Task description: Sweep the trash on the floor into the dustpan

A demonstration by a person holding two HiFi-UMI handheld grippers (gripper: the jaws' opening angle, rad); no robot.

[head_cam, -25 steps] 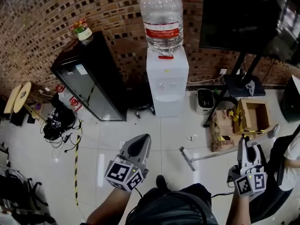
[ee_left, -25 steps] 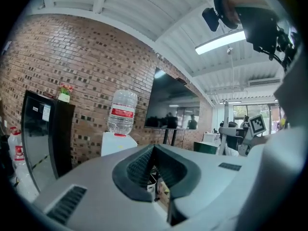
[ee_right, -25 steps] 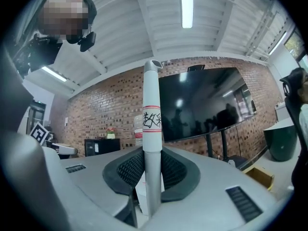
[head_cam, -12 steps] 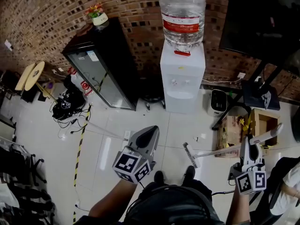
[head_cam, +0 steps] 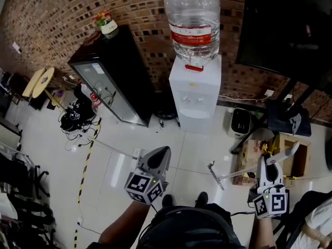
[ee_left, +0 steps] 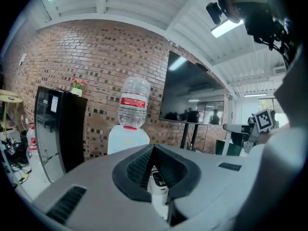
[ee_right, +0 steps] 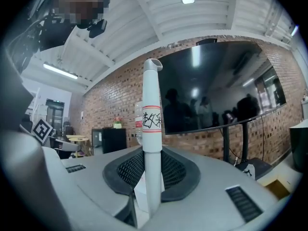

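Observation:
My right gripper (head_cam: 270, 166) is shut on a white broom handle (ee_right: 152, 124), which stands up between its pads in the right gripper view. The handle slants down and left to the broom head (head_cam: 216, 176), low over the white tiles. At the lower middle of the head view my left gripper (head_cam: 157, 158) points toward the wall. Its jaws meet at the tips, and a white piece (ee_left: 157, 189) sits between the pads lower down. The dustpan itself is hidden. I cannot make out trash on the floor.
A water dispenser (head_cam: 194, 95) and a black cabinet (head_cam: 111, 82) stand against the brick wall. A TV on a stand (head_cam: 282, 27) is at the right, with cardboard boxes (head_cam: 247, 162) and a small white appliance (head_cam: 238, 122) below. Yellow-black tape (head_cam: 84, 167) runs at left. My shoes (head_cam: 200, 198) are near.
The head view has swung and tilted, so the dispenser looks nearer. The broom head sits slightly further right and the handle slants more steeply. Both grippers keep their hold.

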